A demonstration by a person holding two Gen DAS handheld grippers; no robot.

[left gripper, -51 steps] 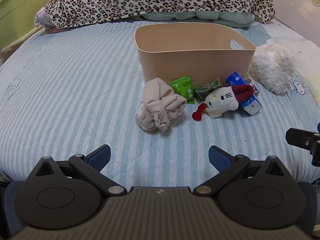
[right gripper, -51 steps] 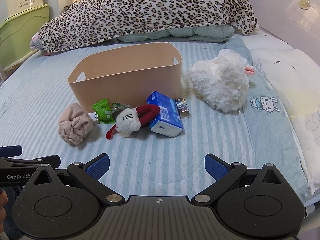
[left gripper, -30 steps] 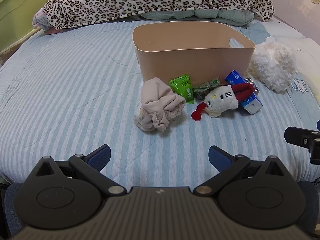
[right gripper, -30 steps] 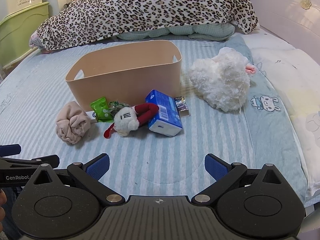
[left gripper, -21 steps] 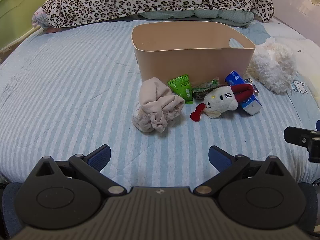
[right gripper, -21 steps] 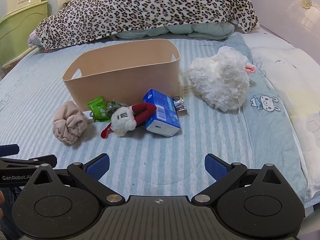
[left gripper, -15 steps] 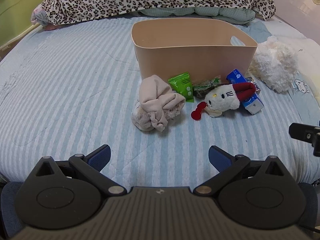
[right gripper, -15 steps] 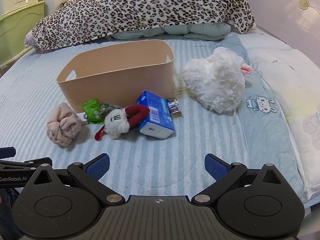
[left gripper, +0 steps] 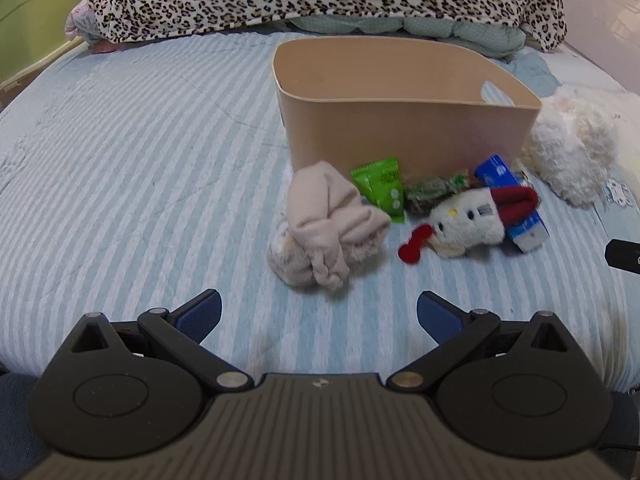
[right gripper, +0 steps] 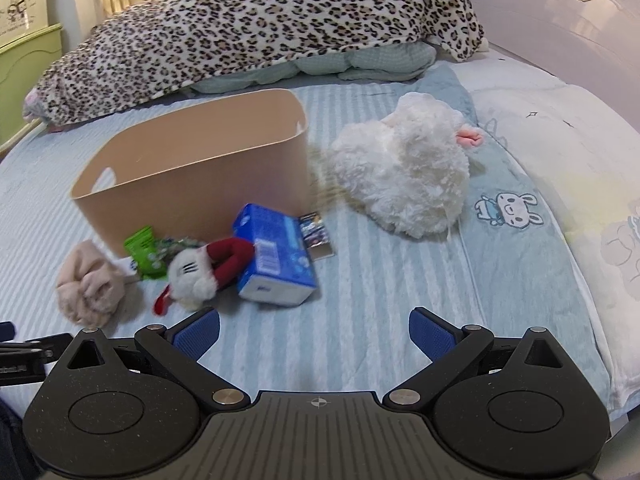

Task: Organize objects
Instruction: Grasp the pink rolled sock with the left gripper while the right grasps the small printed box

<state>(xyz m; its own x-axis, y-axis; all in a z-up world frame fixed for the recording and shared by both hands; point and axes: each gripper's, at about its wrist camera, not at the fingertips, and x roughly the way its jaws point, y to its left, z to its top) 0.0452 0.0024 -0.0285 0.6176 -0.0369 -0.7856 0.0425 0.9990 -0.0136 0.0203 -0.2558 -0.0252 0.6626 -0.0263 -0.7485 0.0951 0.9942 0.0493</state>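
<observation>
Hovering | both fingers apart | beige cloth [left gripper: 328,224] ahead of left fingers [left gripper: 200,312]

The bed [left gripper: 120,168] wore pale blue and white stripes, and the blanket [right gripper: 260,20] beyond the tan bin [left gripper: 404,136] was leopard-spotted. In front of the bin lay a beige cloth [left gripper: 324,228], a green packet [left gripper: 382,188], a white-and-red plush [left gripper: 468,220] and a blue box [right gripper: 276,256]; beside it, a fluffy white toy [right gripper: 404,176].

I've got both grippers low and level: left gripper [left gripper: 318,316] spread wide with nothing in it, right gripper [right gripper: 314,332] just as wide and empty.
</observation>
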